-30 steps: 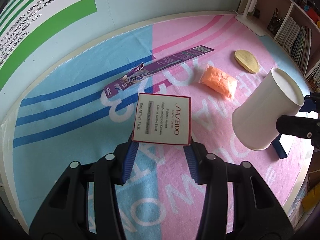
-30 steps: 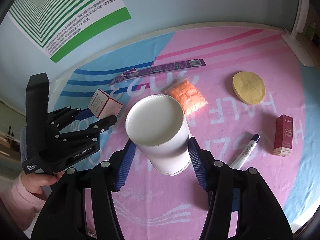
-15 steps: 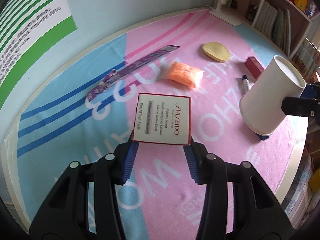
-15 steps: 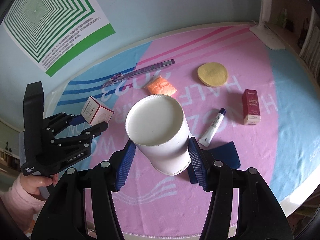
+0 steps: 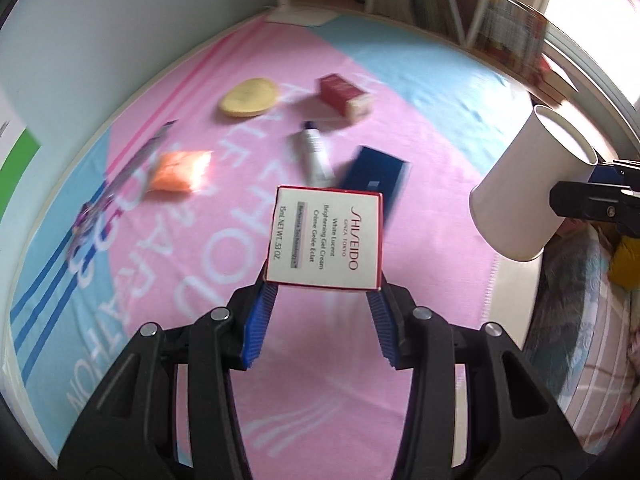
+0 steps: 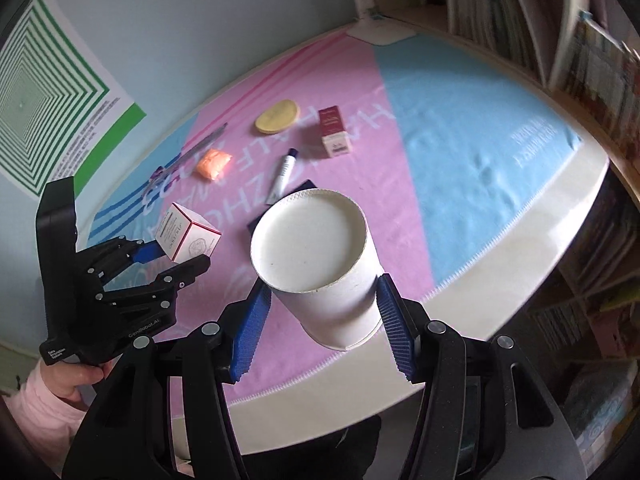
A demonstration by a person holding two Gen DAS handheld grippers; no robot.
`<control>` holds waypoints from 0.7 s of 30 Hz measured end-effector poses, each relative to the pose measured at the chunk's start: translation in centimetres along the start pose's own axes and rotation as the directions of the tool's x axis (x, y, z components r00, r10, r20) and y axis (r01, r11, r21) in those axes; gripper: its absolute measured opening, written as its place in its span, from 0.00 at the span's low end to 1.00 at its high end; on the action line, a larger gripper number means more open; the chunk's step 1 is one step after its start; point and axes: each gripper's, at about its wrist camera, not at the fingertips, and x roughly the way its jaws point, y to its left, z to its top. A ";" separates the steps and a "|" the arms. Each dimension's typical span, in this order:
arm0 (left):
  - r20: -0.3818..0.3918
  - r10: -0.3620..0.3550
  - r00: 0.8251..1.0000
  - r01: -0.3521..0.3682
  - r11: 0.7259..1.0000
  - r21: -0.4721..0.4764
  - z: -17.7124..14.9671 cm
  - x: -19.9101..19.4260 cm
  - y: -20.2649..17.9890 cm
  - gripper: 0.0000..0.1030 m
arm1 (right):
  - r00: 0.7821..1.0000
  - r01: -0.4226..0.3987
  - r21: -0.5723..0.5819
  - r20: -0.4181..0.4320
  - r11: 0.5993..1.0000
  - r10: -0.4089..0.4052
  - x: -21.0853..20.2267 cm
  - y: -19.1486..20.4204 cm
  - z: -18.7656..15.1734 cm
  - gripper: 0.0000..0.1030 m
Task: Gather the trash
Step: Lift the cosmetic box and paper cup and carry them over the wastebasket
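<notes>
**Both grippers carrying items above the mat**

The left gripper is clenching a white Shiseido carton between its blue pads, holding it clear of the pink and blue mat. The right gripper is grasping a white paper cup by its sides, mouth facing the camera, tilted, hanging near the table's white edge. From the right wrist view, a hand in a pink sleeve is gripping the left tool's handle. Beyond the carton, a dark blue flat packet is lying on the mat, with a small white tube just beside it. Farther out, an orange packet, a red box and a yellow round sponge are resting apart. A purple strip is lying along the far left, blurred. Bookshelves are standing behind.
</notes>
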 end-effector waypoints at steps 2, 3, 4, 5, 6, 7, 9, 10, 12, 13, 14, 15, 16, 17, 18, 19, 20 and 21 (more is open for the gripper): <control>0.002 -0.021 1.000 0.021 0.999 0.041 0.2 -0.1 -2.1 0.42 | 1.000 0.017 0.037 0.009 0.999 -0.017 -1.2 -1.4 -1.2 0.54; 0.001 -0.031 1.000 0.031 0.998 0.060 0.3 -0.1 -3.3 0.42 | 0.999 0.028 0.060 0.017 0.998 -0.029 -1.9 -2.4 -2.0 0.54; -0.001 -0.046 0.999 0.046 0.995 0.088 0.4 -0.2 -4.8 0.42 | 0.999 0.033 0.077 0.022 0.997 -0.035 -2.5 -3.1 -2.6 0.54; 0.001 -0.054 0.999 0.053 0.993 0.107 0.4 -0.3 -5.8 0.42 | 0.999 0.040 0.097 0.029 0.994 -0.043 -3.1 -4.0 -3.3 0.54; 0.001 -0.063 0.998 0.062 0.989 0.131 0.4 -0.3 -7.2 0.42 | 0.998 0.048 0.112 0.034 0.993 -0.052 -3.6 -4.6 -3.9 0.54; -0.001 -0.074 0.997 0.073 0.986 0.148 0.4 -0.3 -8.4 0.42 | 0.997 0.056 0.132 0.039 0.990 -0.061 -4.2 -5.5 -4.6 0.54; -0.009 -0.090 0.996 0.091 0.981 0.173 0.3 -0.2 -10.8 0.42 | 0.996 0.066 0.168 0.040 0.984 -0.074 -5.1 -7.2 -5.9 0.54; -0.014 -0.102 0.995 0.103 0.977 0.185 0.2 -0.1 -12.0 0.42 | 0.996 0.074 0.185 0.041 0.980 -0.083 -5.6 -8.0 -6.7 0.54; -0.020 -0.112 0.993 0.114 0.970 0.217 -0.1 -0.1 -14.2 0.42 | 0.995 0.083 0.212 0.041 0.974 -0.094 -6.6 -9.6 -8.2 0.54; -0.023 -0.118 0.993 0.121 0.964 0.237 -0.3 -0.1 -15.6 0.42 | 0.994 0.090 0.226 0.044 0.970 -0.103 -7.1 -10.3 -8.9 0.54; -0.029 -0.124 0.992 0.127 0.960 0.251 -0.6 0.0 -16.9 0.42 | 0.993 0.093 0.240 0.044 0.966 -0.107 -7.5 -11.1 -9.7 0.54; -0.037 -0.133 0.990 0.138 0.955 0.263 -0.8 0.1 -18.3 0.42 | 0.993 0.096 0.256 0.043 0.962 -0.110 -7.9 -11.8 -10.4 0.54; -0.045 -0.139 0.989 0.146 0.950 0.275 -1.2 0.2 -19.5 0.42 | 0.992 0.099 0.277 0.042 0.956 -0.115 -8.4 -12.7 -11.5 0.54; -0.051 -0.145 0.988 0.154 0.946 0.286 -1.4 0.2 -20.5 0.42 | 0.992 0.101 0.290 0.040 0.952 -0.117 -8.7 -13.3 -12.2 0.54; -0.058 -0.151 0.987 0.162 0.940 0.300 -1.8 0.2 -21.6 0.42 | 0.992 0.103 0.302 0.039 0.948 -0.120 -9.1 -13.9 -13.0 0.54; -0.065 -0.157 0.986 0.169 0.933 0.319 -2.2 0.3 -22.9 0.42 | 0.992 0.106 0.318 0.037 0.942 -0.124 -9.5 -14.6 -14.0 0.54; -0.072 -0.160 0.985 0.175 0.925 0.336 -2.6 0.3 -24.1 0.42 | 0.991 0.109 0.333 0.034 0.937 -0.127 -9.9 -15.3 -15.0 0.54; -0.081 -0.164 0.983 0.182 0.920 0.348 -2.9 0.4 -25.1 0.42 | 0.991 0.112 0.346 0.032 0.931 -0.130 -10.2 -15.8 -15.8 0.54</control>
